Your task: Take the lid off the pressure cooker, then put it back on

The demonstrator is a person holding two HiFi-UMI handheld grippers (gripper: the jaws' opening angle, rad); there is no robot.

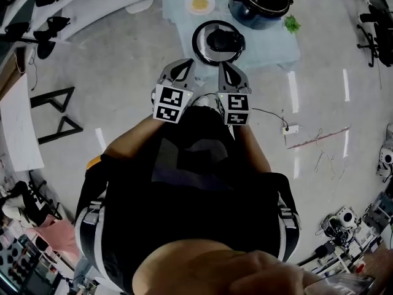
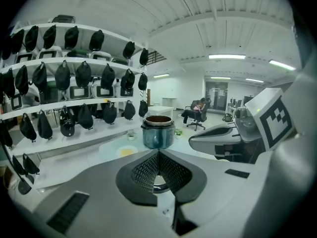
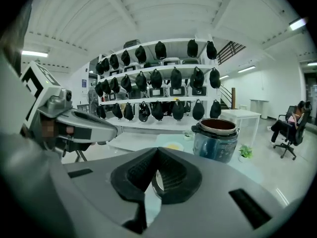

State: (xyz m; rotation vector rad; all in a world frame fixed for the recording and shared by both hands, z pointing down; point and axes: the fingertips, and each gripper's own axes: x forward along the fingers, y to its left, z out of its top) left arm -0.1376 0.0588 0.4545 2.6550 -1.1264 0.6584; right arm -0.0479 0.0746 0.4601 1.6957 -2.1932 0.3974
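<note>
The pressure cooker pot [image 1: 261, 3] stands open at the far side of the pale blue table [image 1: 270, 51]; it also shows as the pot [image 2: 158, 132] and the pot [image 3: 215, 140]. Its round black lid [image 1: 218, 42] lies flat on the table's near part, apart from the pot. Both grippers hang short of the table, close to the person's body. My left gripper [image 1: 185, 64] [image 2: 158, 152] is shut with nothing between its jaws. My right gripper [image 1: 224, 67] [image 3: 157, 150] is shut too and holds nothing. Neither touches the lid.
A white plate [image 1: 199, 3] with something yellow and a small green plant [image 1: 291, 23] share the table. A black frame stand [image 1: 55, 112] is on the floor at left, a cable with a white box [image 1: 288, 128] at right. Shelves [image 3: 158, 100] hold several dark bags. A person sits on an office chair [image 2: 197, 114].
</note>
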